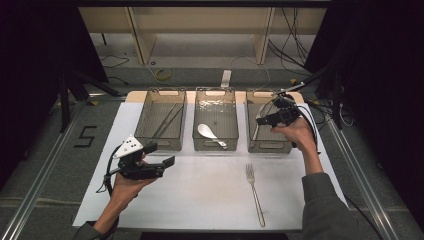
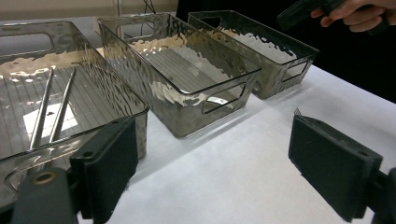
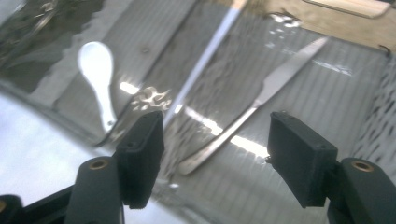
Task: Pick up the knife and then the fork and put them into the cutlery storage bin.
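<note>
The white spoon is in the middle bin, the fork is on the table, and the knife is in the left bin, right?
Not quite. The knife lies in the right bin, as the right gripper view shows. The left bin holds chopsticks. The spoon is in the middle bin, and the fork is on the table.

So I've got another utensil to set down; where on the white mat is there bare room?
Bare mat lies between the left gripper and the fork, along the front of the three bins, and right of the fork up to the sleeve. It is crowded over the right bin, where the right gripper hangs open above the knife.
</note>
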`<state>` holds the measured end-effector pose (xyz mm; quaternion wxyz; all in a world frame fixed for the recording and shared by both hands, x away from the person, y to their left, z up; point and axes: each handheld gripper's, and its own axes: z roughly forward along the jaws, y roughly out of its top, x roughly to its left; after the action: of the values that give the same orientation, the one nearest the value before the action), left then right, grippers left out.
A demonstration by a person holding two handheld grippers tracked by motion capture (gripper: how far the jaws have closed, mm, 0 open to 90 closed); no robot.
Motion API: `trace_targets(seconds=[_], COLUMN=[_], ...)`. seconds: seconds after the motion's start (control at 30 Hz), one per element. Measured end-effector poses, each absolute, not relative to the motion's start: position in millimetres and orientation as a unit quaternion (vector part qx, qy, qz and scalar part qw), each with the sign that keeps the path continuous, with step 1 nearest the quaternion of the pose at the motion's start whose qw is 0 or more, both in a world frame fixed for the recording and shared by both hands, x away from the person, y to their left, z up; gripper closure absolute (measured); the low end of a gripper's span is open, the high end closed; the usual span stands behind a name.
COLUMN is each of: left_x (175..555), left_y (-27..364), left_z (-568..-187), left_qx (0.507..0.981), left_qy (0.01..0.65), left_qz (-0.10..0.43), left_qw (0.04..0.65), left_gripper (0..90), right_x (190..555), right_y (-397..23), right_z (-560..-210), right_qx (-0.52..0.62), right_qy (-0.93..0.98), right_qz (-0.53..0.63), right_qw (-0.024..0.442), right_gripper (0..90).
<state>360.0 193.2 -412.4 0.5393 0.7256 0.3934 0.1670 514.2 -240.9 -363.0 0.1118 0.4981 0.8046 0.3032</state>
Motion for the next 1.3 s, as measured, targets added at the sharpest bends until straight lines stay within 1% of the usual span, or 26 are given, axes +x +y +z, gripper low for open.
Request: trace_targets(seconds=[0.27, 0.6, 0.73, 1.03, 1.3], left_x=[360, 360, 359, 359, 359], left_y=[194, 193, 193, 193, 193], left_z=[-412, -412, -412, -412, -412], left_qx=[0.726, 0.726, 0.727, 0.728, 0.727], left_qy=[0.393, 0.393, 0.391, 0.39, 0.391], left_qz=[0.168, 0.168, 0.169, 0.168, 0.168], left_qw=[0.539, 0.539, 0.539, 0.538, 0.54], left_gripper=[15.3, 15.3, 15.2, 15.3, 15.3], right_x=[481, 432, 426, 408, 400], right_y=[-229, -209, -208, -203, -196], right_z=[-356, -366, -370, -389, -398], right_qx=[0.456, 0.408, 0.407, 0.391, 0.379], right_qy=[0.83, 0.855, 0.859, 0.879, 0.89], right_qz=[0.297, 0.299, 0.287, 0.256, 0.238], right_qw=[0.122, 0.117, 0.118, 0.094, 0.087], right_gripper=[34.3, 33.5, 33.3, 30.9, 30.4])
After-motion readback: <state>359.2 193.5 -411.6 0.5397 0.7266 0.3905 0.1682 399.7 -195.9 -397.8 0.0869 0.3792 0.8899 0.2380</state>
